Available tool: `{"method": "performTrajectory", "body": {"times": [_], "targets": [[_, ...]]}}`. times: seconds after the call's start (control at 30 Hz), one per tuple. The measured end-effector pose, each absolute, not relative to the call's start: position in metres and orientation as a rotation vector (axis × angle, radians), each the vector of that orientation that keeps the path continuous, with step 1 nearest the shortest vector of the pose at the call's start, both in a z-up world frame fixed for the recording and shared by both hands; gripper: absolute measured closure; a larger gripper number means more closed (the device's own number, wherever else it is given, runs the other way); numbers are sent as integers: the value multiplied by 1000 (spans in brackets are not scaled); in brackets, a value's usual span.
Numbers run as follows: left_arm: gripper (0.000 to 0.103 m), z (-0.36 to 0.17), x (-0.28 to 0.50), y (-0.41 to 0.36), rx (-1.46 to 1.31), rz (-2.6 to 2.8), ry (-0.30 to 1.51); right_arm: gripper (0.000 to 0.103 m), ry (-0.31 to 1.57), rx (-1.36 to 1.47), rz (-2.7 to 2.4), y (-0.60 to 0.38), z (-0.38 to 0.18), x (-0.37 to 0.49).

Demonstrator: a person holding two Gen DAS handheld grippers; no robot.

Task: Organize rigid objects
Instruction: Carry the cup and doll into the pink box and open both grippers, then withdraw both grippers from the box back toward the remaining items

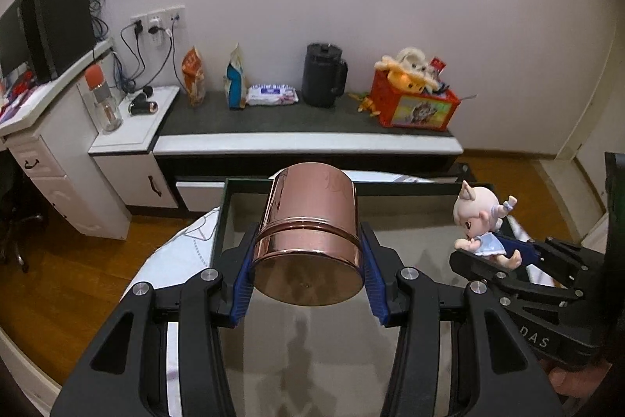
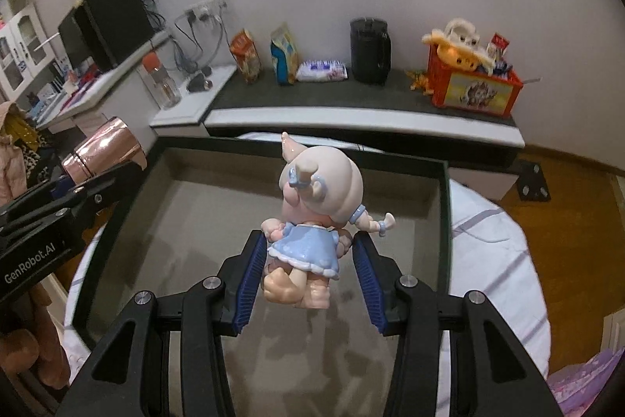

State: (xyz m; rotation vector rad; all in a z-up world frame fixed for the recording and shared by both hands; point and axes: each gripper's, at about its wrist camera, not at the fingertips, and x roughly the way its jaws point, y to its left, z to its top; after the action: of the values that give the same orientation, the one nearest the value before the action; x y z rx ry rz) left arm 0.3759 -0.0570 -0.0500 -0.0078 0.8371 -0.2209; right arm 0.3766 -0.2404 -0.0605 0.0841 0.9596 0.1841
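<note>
While the left gripper (image 1: 306, 272) clamps the copper cup (image 1: 308, 237) and the right gripper (image 2: 304, 270) the doll (image 2: 312, 217), lower both gently into the tray (image 2: 304, 153), doll at the cup's 3 o'clock.

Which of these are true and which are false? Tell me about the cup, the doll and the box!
1. The left gripper holds a shiny pink cup. True.
2. The right gripper holds a teddy bear. False: it holds a doll in a blue dress.
3. The cup stands upright. False: it is tilted, with its flat end toward the camera.
4. Both are held above a dark-rimmed box. True.
5. The box is full of toys. False: the part in view is bare.
</note>
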Motion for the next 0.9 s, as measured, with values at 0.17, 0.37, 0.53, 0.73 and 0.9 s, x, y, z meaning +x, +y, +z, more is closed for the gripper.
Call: {"method": "performTrajectory", "body": {"times": [0.17,0.37,0.53,0.73,0.9], "targets": [[54,-73,389,-69,22,-227,901,55,1016,70,160,-242,-77,389],[12,-74,389,-69,42,-190,916,19,1038,41,130,-240,-81,392],[2,-46,367,-56,13,-186,847,17,1029,37,143,-240,-69,383],[1,-11,315,-27,-38,-181,787,0,953,123,176,-246,-34,344],[0,5,251,-8,-53,-183,749,0,880,137,180,-241,-5,290]]}}
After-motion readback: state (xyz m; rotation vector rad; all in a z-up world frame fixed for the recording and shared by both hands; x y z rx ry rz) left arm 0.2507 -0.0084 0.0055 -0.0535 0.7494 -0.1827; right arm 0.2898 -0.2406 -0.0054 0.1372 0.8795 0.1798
